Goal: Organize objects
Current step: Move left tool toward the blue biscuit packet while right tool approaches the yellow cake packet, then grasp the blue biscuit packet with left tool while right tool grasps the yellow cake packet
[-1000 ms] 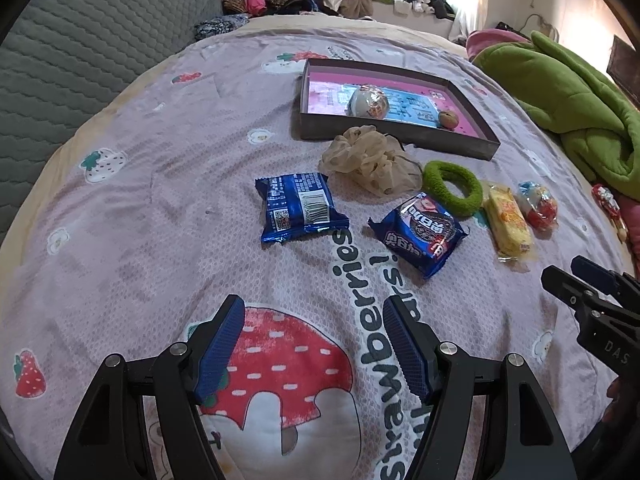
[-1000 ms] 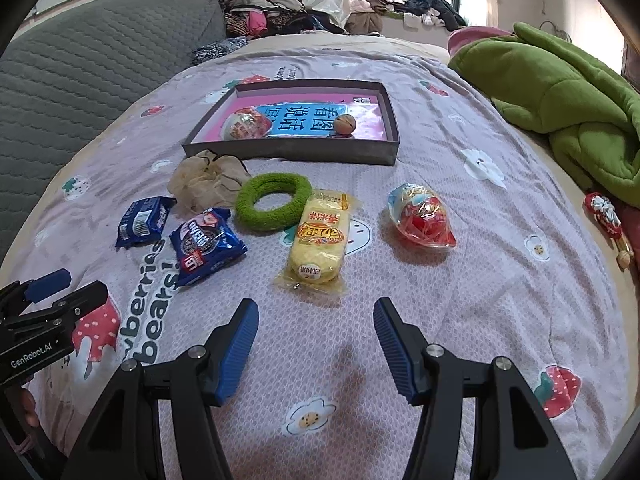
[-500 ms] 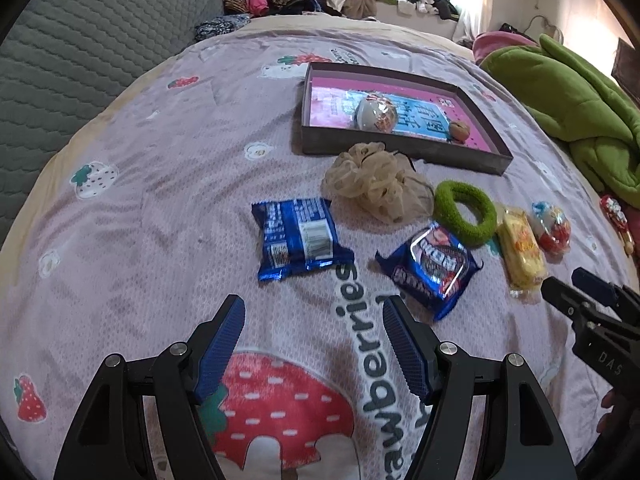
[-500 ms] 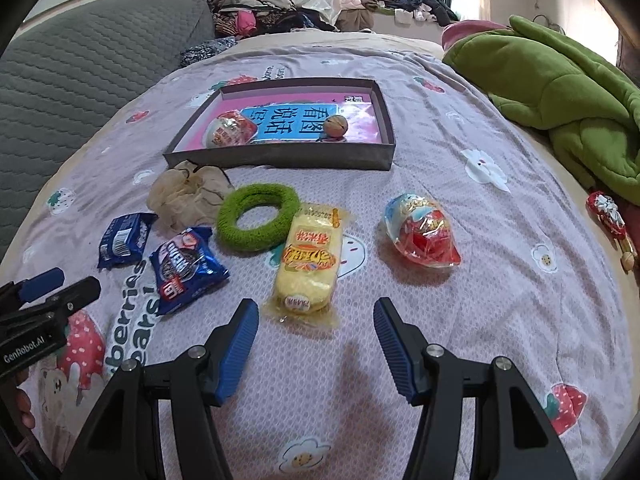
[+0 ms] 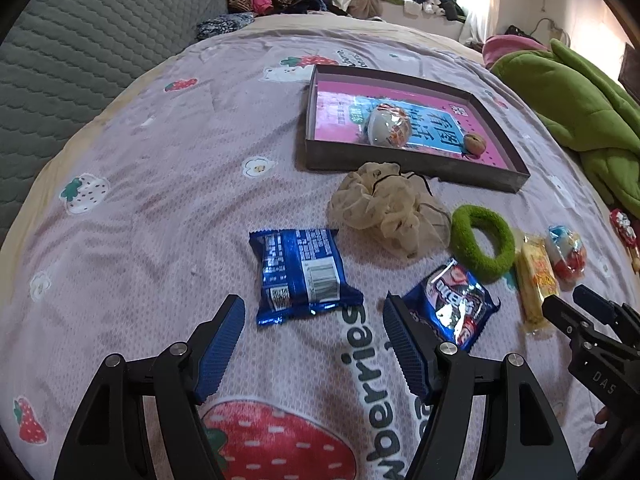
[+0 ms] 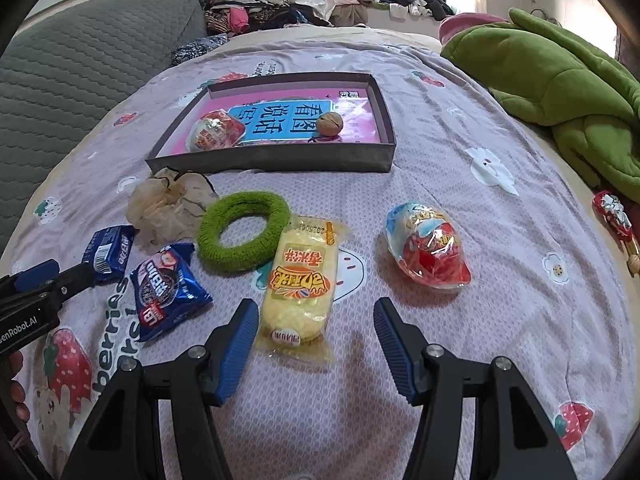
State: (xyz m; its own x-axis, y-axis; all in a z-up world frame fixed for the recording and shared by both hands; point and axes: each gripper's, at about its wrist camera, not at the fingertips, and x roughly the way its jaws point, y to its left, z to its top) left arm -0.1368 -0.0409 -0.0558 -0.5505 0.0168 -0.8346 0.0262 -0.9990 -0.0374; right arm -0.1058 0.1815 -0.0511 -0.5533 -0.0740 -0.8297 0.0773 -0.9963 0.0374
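Note:
On the strawberry-print bedspread lie a blue snack packet (image 5: 300, 274), label side up, and a second blue packet (image 5: 454, 304) to its right. My left gripper (image 5: 314, 308) hovers open just short of the first packet. A beige scrunchie (image 5: 390, 208), a green ring scrunchie (image 6: 244, 230), a yellow cake pack (image 6: 300, 282) and a red-and-blue wrapped toy egg (image 6: 430, 250) lie in a row. My right gripper (image 6: 314, 312) is open, its fingertips flanking the near end of the cake pack without touching it. The dark tray (image 6: 280, 158) behind holds another egg (image 6: 216, 130) and a walnut (image 6: 330, 122).
A green blanket (image 6: 560, 76) is heaped at the right of the bed. A grey quilted cushion (image 5: 80, 40) borders the left. A small red wrapped trinket (image 6: 614, 216) lies near the right edge. Piled clothes sit under the window at the back.
Both grippers have moved forward over the bed toward the objects. The blue packet now lies just ahead of the left fingertips, and the cake pack's near end sits between the right ones. Both openings look the same.

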